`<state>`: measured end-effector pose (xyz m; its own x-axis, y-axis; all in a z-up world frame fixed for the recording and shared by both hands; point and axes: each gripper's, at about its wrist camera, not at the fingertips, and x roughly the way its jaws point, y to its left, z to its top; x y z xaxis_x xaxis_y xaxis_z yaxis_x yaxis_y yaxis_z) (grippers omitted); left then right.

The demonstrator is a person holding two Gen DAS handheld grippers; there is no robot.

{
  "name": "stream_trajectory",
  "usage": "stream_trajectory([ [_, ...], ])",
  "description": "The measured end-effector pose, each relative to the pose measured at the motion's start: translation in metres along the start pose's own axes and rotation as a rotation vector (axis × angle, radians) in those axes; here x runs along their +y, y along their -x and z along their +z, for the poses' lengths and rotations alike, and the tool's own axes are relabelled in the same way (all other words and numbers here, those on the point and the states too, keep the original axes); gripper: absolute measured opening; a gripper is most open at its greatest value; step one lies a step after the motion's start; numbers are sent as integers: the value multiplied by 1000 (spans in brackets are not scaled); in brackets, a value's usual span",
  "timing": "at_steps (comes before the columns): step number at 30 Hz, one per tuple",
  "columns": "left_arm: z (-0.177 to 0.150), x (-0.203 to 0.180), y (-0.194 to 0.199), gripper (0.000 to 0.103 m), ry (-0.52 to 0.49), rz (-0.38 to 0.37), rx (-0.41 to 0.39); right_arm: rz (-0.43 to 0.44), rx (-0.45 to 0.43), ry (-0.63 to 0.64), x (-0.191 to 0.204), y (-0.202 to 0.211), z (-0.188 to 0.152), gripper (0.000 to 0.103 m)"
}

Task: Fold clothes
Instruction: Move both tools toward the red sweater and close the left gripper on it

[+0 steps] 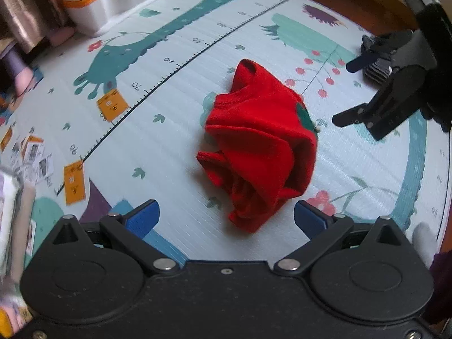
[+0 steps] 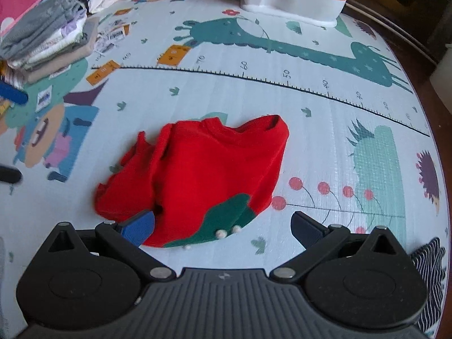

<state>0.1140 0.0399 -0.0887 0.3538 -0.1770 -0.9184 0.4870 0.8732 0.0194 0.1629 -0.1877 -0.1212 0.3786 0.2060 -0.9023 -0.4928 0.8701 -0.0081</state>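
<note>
Red knit, crumpled into a heap, the sweater (image 1: 260,141) lies near the middle of the play mat (image 1: 175,130) on the floor, one green patch showing on its side. In the right wrist view the same sweater (image 2: 197,175) lies with its neckline towards the far side and its green patch with small white beads at the near edge.

The left gripper (image 1: 226,217) is held low over the mat, pointing forward at the heap, its blue-padded fingers (image 1: 142,216) spread wide with nothing between them; the sweater's near edge lies just ahead of the gap. The right gripper (image 2: 223,226) is likewise wide open and holds nothing, its left pad close over the sweater's near edge; whether it touches is unclear. From the left wrist view it (image 1: 353,91) is tilted downward at the right.

A stack of folded clothes (image 2: 48,39) sits at the mat's far left corner.
</note>
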Motion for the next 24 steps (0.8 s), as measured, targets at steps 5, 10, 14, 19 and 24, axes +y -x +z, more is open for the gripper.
stream_trajectory([
  [5,20,8,-33,102,33,-53,-4,26,14,-57,-25,-29,6,100],
  [10,40,16,-66,101,67,-106,-8,57,-19,-128,-47,-49,19,100],
  [14,56,22,-92,93,93,-149,-11,85,-41,-161,-58,-64,27,97],
  [19,79,44,-126,74,144,-187,-16,117,-54,-188,-70,-81,29,84],
  [24,94,56,-156,74,183,-235,-20,144,-71,-242,-85,-94,24,80],
])
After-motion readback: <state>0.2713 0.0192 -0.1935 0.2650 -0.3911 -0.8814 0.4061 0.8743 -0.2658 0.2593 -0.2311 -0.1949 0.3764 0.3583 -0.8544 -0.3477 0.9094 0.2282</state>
